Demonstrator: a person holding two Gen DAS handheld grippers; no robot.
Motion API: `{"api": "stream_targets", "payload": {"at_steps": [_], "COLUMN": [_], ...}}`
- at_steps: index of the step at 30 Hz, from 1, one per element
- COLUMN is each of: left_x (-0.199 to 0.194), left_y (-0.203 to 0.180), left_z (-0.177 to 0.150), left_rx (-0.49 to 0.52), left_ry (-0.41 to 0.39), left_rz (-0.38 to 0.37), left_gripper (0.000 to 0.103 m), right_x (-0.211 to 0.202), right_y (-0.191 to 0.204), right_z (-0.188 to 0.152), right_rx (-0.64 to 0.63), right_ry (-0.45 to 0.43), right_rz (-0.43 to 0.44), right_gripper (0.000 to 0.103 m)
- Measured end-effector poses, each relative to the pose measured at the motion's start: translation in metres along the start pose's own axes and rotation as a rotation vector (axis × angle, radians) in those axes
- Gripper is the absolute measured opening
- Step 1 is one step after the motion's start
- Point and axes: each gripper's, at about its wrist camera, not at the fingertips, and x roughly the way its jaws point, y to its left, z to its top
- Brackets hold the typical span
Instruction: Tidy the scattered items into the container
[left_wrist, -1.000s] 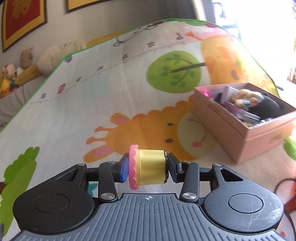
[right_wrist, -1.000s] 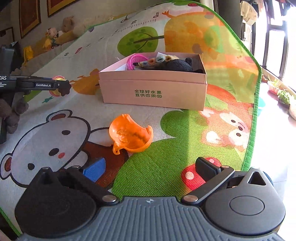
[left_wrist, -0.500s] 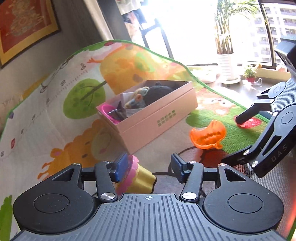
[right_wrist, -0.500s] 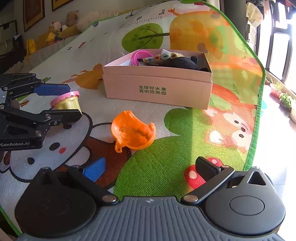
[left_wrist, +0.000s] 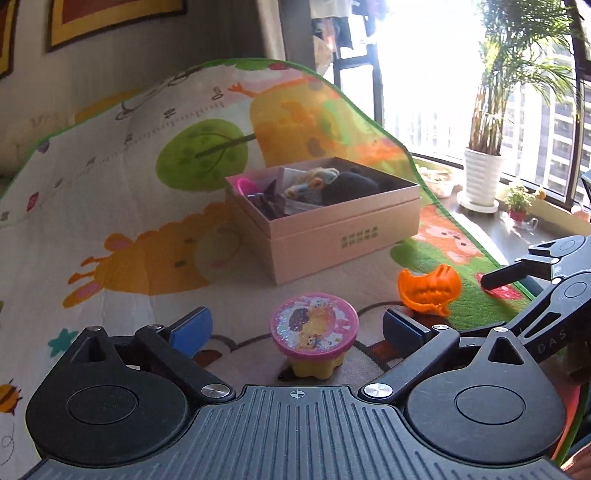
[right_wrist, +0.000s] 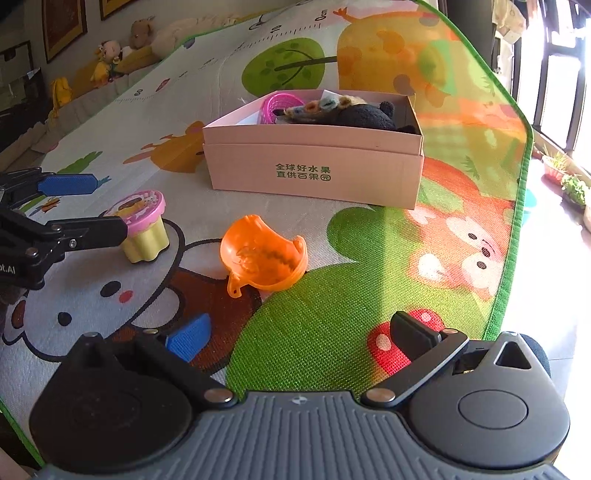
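A yellow toy cup with a pink lid (left_wrist: 314, 328) stands upright on the play mat. My left gripper (left_wrist: 297, 328) has its jaws opening wide on either side of the cup, and neither pad touches it. The right wrist view shows the same cup (right_wrist: 144, 225) between the spread fingers of the left gripper (right_wrist: 92, 206). An orange shell-shaped toy (right_wrist: 264, 254) lies on the mat ahead of my right gripper (right_wrist: 299, 334), which is open with nothing in it. The pink cardboard box (right_wrist: 314, 170) stands further back and holds a black plush and a pink basket.
The mat's green edge (right_wrist: 517, 221) runs along the right, with bare floor and potted plants (left_wrist: 484, 173) by the window beyond. Stuffed toys (right_wrist: 107, 59) sit along the far wall. The right gripper's fingers (left_wrist: 509, 273) reach in beside the orange toy (left_wrist: 428, 291).
The left gripper swung round toward the box, set the yellow cup upright on the mat and let it go; its jaws went from shut on the cup to wide apart. The right gripper stayed put.
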Motion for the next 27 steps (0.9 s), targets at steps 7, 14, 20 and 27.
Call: {"api": "stream_targets", "payload": {"at_steps": [7,14,20,27], "left_x": [0.009,0.011,0.011,0.012], "left_y": [0.035,0.035,0.031,0.031], "left_z": [-0.021,-0.024,-0.025,-0.025], "left_rx": [-0.277,-0.279,-0.266,-0.272], "left_ry": [0.058,0.068,0.07,0.069], "left_rz": [0.033,-0.004,0.008,0.008], "left_gripper": [0.103,0.103,0.103,0.103], "right_x": [0.0,0.0,0.0,-0.011], "right_y": [0.001,0.0,0.002,0.018], "right_z": [0.0,0.0,0.0,0.001], "right_rx": [-0.006,0.015,-0.002,-0.079], "right_ry": [0.001,0.003,0.006,-0.043], "right_rz": [-0.002,0.001,-0.012,-0.038], "right_gripper": [0.103,0.103,0.103,0.102]}}
